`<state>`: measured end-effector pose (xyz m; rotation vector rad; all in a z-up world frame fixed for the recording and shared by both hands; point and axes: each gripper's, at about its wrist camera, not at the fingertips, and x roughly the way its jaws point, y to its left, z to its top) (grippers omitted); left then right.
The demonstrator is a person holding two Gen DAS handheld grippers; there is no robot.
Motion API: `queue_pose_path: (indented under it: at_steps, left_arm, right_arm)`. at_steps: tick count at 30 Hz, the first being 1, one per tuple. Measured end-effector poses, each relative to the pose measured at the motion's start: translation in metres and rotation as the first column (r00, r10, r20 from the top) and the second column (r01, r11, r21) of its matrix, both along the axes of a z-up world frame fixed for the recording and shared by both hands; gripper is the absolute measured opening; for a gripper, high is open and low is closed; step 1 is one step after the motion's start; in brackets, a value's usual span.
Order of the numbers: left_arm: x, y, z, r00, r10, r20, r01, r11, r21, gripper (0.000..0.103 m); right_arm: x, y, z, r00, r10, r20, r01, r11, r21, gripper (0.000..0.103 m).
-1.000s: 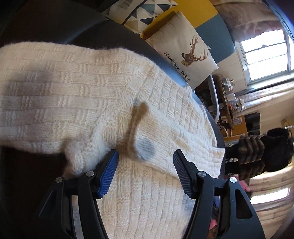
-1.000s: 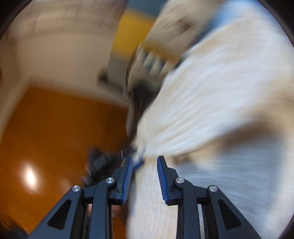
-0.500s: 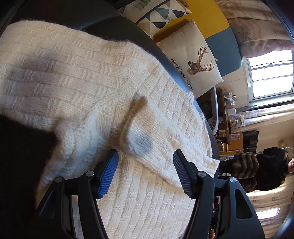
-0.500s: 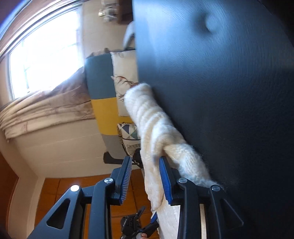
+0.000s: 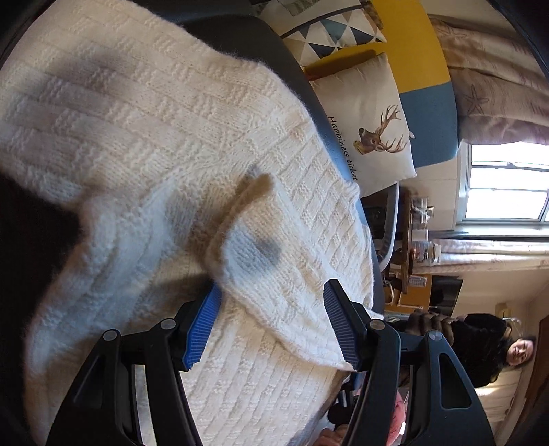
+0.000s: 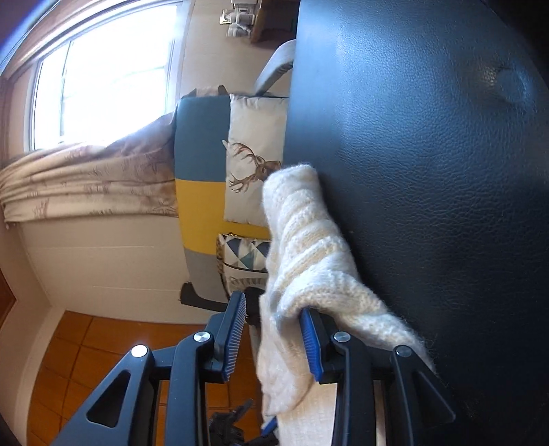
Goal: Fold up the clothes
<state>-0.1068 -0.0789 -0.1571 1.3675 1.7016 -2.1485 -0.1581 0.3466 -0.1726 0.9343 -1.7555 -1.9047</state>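
A cream knitted sweater (image 5: 144,113) lies spread over a black leather surface (image 6: 429,192). In the left wrist view a folded-over flap of the sweater (image 5: 274,274) pokes up between the fingers of my left gripper (image 5: 272,286), which stands wide open around it; the pads do not squeeze it. In the right wrist view an edge of the sweater (image 6: 302,233) hangs off the side of the black surface. This edge drapes over the right finger (image 6: 310,343) of my right gripper (image 6: 271,303). The jaws are partly open, with a gap between the left pad and the knit.
A stag-print cushion (image 5: 370,130) and a triangle-pattern cushion (image 5: 329,31) lean on a yellow and blue sofa (image 6: 199,171) beyond the surface. A bright window (image 6: 103,85), a curtain and orange floor tiles (image 6: 68,360) show. A person in dark clothes (image 5: 480,343) sits at the right.
The left view has rolled and the sweater's flap now sits deeper between the left jaws. The right gripper swung from a blurred sweep to the sweater's hanging edge, which now drapes over one finger.
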Motion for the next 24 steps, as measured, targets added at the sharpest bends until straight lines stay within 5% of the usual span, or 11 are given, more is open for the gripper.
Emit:
queue_pose_path:
  at_steps: [9,11,15,18,24]
  left_arm:
    - [-0.008,0.010,-0.001,0.995,0.094,-0.022,-0.095,0.995,-0.031,0.062]
    - [-0.011,0.012,0.001,0.997,0.071,-0.007,-0.071,0.994,-0.079,0.007]
    - [-0.011,0.011,0.014,0.997,0.043,-0.064,-0.048,0.996,-0.074,0.006]
    - [-0.011,0.013,0.045,0.983,0.023,-0.184,-0.024,1.000,-0.004,0.005]
    - [-0.026,0.037,0.137,0.904,-0.107,-0.413,0.096,0.994,-0.047,0.005]
  right_arm:
    - [-0.001,0.006,-0.003,1.000,-0.003,0.007,0.003,1.000,0.009,0.033]
    - [-0.001,0.008,-0.005,1.000,-0.017,0.015,0.018,1.000,-0.018,0.033]
    - [0.004,0.014,-0.019,0.994,-0.063,0.084,0.076,0.984,-0.160,0.034]
    - [0.011,0.014,-0.023,0.987,-0.112,0.112,0.136,0.961,-0.240,0.040]
    - [0.013,0.006,-0.017,0.977,-0.159,0.144,0.187,0.961,-0.205,0.045]
